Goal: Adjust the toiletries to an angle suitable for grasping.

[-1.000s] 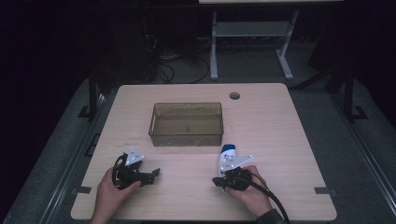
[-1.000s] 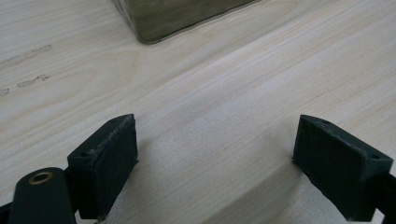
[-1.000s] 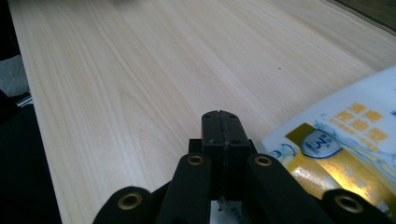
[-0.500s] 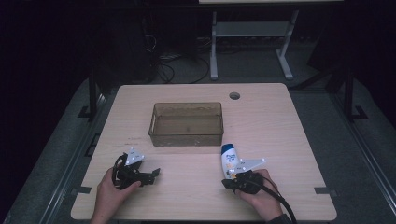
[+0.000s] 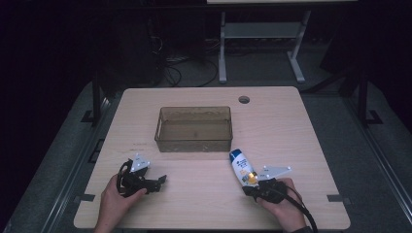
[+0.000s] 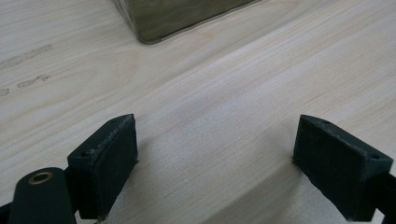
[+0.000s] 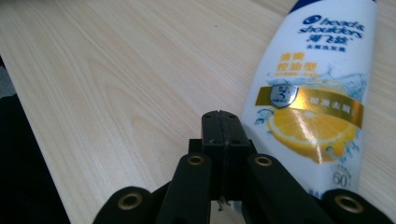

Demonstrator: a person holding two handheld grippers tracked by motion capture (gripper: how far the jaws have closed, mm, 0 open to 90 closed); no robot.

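A white shampoo bottle (image 5: 241, 167) with a blue cap and an orange-slice label lies flat on the wooden table (image 5: 291, 126), just in front of the clear brownish bin (image 5: 194, 128). My right gripper (image 5: 248, 188) rests at the bottle's base end, shut with nothing between its jaws. In the right gripper view the closed jaws (image 7: 225, 123) sit just left of the bottle (image 7: 317, 88). My left gripper (image 5: 156, 183) lies near the front left of the table, open and holding nothing. Its fingers (image 6: 109, 154) stand wide apart over bare wood.
A corner of the bin (image 6: 187, 14) stands ahead of the left gripper. A round cable hole (image 5: 244, 99) marks the table's far right part. The table's edge and dark floor (image 7: 18, 154) lie left of the right gripper. Desk legs and cables (image 5: 223, 43) lie behind the table.
My right hand has drawn back to the right and toward the front edge, away from the bottle's middle. The bottle lies about where it was. The left hand has not moved.
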